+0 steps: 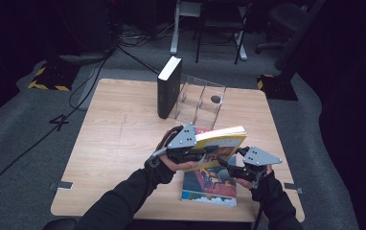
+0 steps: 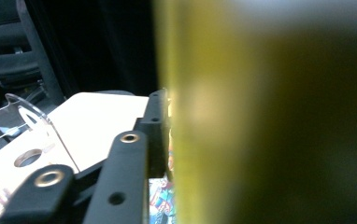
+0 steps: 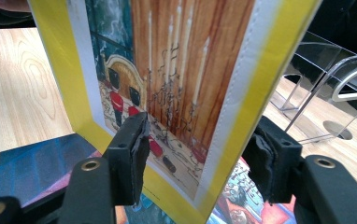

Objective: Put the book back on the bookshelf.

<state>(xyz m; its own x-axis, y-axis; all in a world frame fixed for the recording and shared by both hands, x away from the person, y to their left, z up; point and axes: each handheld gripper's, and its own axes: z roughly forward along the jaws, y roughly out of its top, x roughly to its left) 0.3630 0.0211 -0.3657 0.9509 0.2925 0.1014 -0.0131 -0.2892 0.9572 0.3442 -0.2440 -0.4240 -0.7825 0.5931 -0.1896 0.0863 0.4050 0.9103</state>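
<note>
I hold a yellow picture book (image 1: 219,142) lifted clear of the wooden table (image 1: 119,143), near the front edge on the right-hand side, with a gripper at each end of it. My left gripper (image 1: 190,149) clamps the book's left end; in the left gripper view one black jaw lies flat against the blurred yellow cover (image 2: 260,121) that rises right beside the lens, so the jaws are closed on the book. My right gripper (image 1: 236,163) meets the book's lower right corner from below; in the right gripper view the illustrated cover (image 3: 167,84), with toy soldiers and a yellow border, stands tilted between the two padded jaws, the left pad (image 3: 137,154) right at the cover and the right pad (image 3: 267,158) just behind the book's edge, though I cannot tell whether they press on it. Directly beneath the raised book, a second picture book (image 1: 210,184) with a colourful cover lies flat on the table near its front edge. Farther back, near the middle of the far side, a clear acrylic book rack (image 1: 198,103) with upright dividers stands on the table, and a thick black book (image 1: 168,86) stands upright in the rack's leftmost slot, its pale page edges turned upward
</note>
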